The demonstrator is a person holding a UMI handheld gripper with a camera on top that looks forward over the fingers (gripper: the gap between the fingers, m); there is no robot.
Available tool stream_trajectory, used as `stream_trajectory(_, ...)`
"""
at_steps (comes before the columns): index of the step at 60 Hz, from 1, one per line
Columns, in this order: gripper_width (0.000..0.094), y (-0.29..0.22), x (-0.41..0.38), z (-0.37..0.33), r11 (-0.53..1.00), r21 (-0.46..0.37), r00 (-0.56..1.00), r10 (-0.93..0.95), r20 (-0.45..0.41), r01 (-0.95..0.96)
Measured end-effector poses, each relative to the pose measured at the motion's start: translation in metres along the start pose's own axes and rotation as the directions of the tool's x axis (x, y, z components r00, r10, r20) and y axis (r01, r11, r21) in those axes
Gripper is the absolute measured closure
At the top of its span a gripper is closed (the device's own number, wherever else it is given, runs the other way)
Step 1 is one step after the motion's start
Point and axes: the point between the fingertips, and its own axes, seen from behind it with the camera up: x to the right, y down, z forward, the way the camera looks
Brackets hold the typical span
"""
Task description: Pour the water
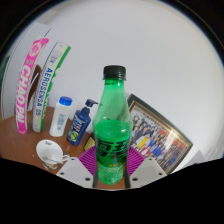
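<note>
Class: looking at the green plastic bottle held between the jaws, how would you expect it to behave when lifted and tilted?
The green bottle is tall and narrow, so it probably tips easily if released carelessly. Its thin, clear plastic wall likely flexes under a hard squeeze. The black cap looks closed, so tilting shouldn't spill yet. The gripper appears to press it from both sides.

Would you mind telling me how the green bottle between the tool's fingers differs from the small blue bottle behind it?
The green bottle is taller and see-through with a black cap; the blue bottle is short, solid dark blue, with a paler top. The green bottle stands between the fingers of the tool, pink pads at its sides; the blue bottle stands beyond, by a white bottle. Both are upright and capped.
</note>
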Motion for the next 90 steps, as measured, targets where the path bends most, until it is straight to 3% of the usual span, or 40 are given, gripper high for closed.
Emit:
stream_trajectory(6,0.0580,0.024,-0.024,0.011,0.978,0.000,0.975,0.209,0.075,-0.209)
stream_trajectory(16,0.0582,0.068,-0.056,0.028,0.926,-0.049,0.916,0.378,0.135,-0.375)
stream_trajectory(29,0.0574,0.117,-0.072,0.044,0.876,-0.104,0.867,0.482,0.130,-0.471)
stream_trajectory(38,0.0570,0.116,-0.069,0.040,0.876,-0.059,0.867,0.481,0.127,-0.478)
stream_trajectory(49,0.0386,0.120,-0.071,0.036,0.883,-0.069,0.875,0.470,0.121,-0.465)
stream_trajectory(55,0.0065,0.130,-0.076,0.029,0.878,-0.155,0.875,0.471,0.115,-0.452)
stream_trajectory(58,0.0101,0.133,-0.073,0.022,0.876,-0.186,0.879,0.468,0.095,-0.446)
stream_trajectory(79,0.0084,0.106,-0.076,-0.110,0.814,-0.378,0.884,0.468,-0.025,-0.441)
stream_trajectory(90,0.0086,0.077,-0.101,-0.193,0.798,-0.415,0.887,0.458,-0.054,-0.438)
